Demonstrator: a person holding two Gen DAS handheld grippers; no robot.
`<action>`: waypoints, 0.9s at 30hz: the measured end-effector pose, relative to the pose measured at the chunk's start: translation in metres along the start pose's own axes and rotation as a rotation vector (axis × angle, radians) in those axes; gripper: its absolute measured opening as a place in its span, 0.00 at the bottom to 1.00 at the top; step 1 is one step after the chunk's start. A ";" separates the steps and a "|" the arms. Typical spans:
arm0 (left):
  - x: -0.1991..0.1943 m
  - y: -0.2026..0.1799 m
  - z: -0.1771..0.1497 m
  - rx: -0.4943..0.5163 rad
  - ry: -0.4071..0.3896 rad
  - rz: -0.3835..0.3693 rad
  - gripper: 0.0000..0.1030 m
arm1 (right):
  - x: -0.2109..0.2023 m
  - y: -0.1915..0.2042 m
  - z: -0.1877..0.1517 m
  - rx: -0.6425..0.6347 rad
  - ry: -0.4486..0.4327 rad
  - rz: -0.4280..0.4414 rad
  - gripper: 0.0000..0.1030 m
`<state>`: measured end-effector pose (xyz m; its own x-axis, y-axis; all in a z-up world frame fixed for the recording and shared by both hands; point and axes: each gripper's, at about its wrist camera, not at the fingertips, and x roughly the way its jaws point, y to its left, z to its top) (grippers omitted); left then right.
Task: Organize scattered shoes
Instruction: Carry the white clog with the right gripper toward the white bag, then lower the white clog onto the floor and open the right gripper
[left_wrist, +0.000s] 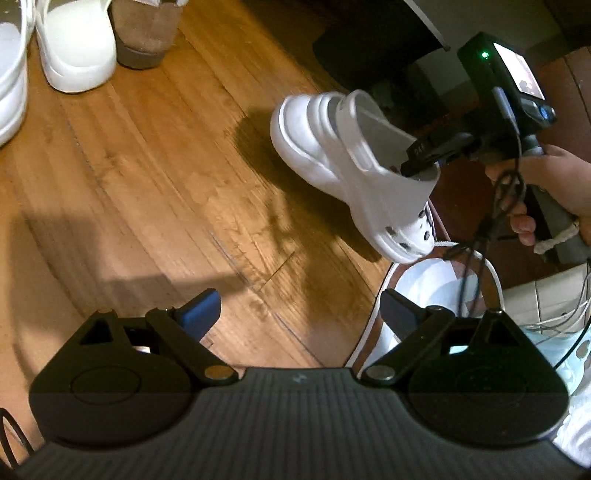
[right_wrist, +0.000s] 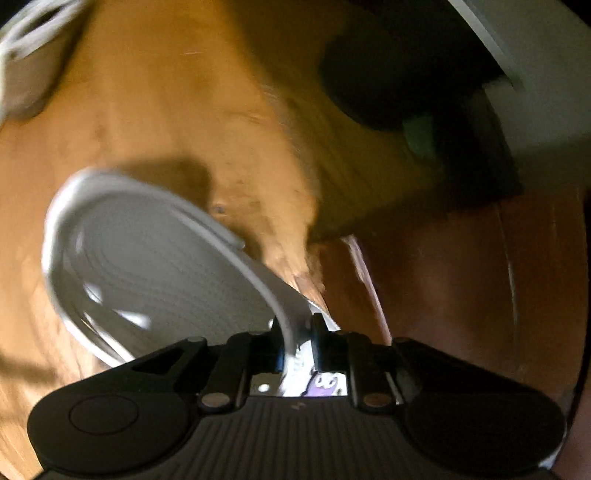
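Your right tongs (right_wrist: 297, 341) are clamped tight on the rim of the white clog (left_wrist: 354, 166), which hangs clear of the wooden floor (left_wrist: 147, 184), heel tipped toward the shoes lined up at the far left; your left tongs (left_wrist: 299, 306) are spread wide, holding nothing, above the floor beside a white laced sneaker (left_wrist: 436, 291). Step in hand, by my reading: carrying the clog to the row. Next move calls for setting it sole-down beside the white shoe (left_wrist: 77, 48) before letting go.
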<state>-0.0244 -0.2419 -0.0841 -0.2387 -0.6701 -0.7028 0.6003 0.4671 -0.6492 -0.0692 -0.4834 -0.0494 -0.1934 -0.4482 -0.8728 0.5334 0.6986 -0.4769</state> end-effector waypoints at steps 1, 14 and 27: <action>0.002 0.000 0.000 0.000 0.003 -0.001 0.91 | 0.006 -0.006 0.002 0.044 0.017 0.011 0.25; 0.021 0.006 0.000 0.006 0.062 -0.016 0.91 | -0.026 -0.037 -0.019 -0.203 -0.228 0.258 0.86; 0.039 -0.015 0.000 -0.011 0.058 -0.101 0.91 | 0.007 -0.028 -0.056 -0.517 -0.218 0.265 0.91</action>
<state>-0.0426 -0.2753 -0.1021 -0.3413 -0.6801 -0.6488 0.5629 0.4049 -0.7205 -0.1317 -0.4746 -0.0477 0.0924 -0.2881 -0.9531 0.0617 0.9570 -0.2833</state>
